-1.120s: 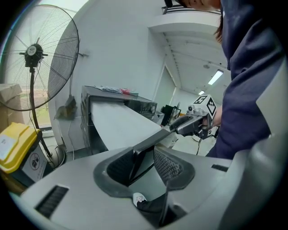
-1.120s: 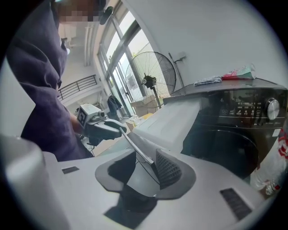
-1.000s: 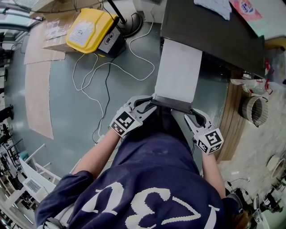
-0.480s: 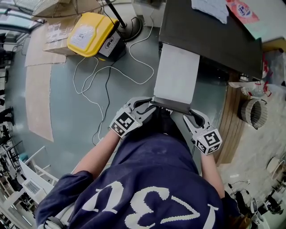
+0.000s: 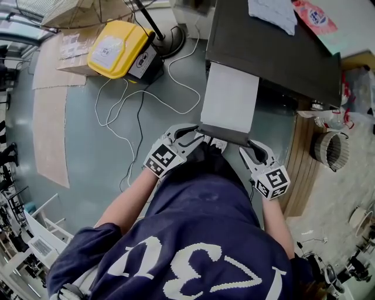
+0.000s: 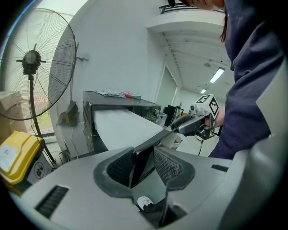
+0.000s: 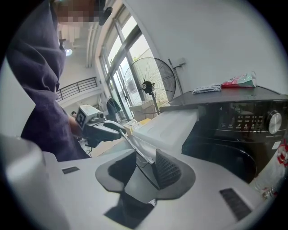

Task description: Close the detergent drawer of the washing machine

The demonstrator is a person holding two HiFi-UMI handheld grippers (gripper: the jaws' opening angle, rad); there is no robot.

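Observation:
The long white detergent drawer (image 5: 229, 96) sticks out of the dark washing machine (image 5: 275, 53) towards me. Its grey front panel (image 5: 225, 136) runs across the near end. My left gripper (image 5: 196, 136) holds the panel's left end; in the left gripper view the dark panel edge (image 6: 143, 161) sits between both pads of that gripper (image 6: 144, 164). My right gripper (image 5: 251, 146) holds the right end, and in the right gripper view the thin panel edge (image 7: 143, 157) runs between its jaws (image 7: 145, 168). The person's dark blue shirt hides the space below the panel.
On the floor at the left lie a yellow case (image 5: 114, 47), loose white and black cables (image 5: 137, 105) and cardboard sheets (image 5: 50, 111). A standing fan (image 6: 33, 63) is behind them. A cloth (image 5: 269, 14) and a packet (image 5: 313, 14) lie on the machine; a ribbed hose (image 5: 329, 149) sits at its right.
Both grippers and the front panel have moved a little towards the machine, and less of the white drawer shows. The jaws have kept their hold.

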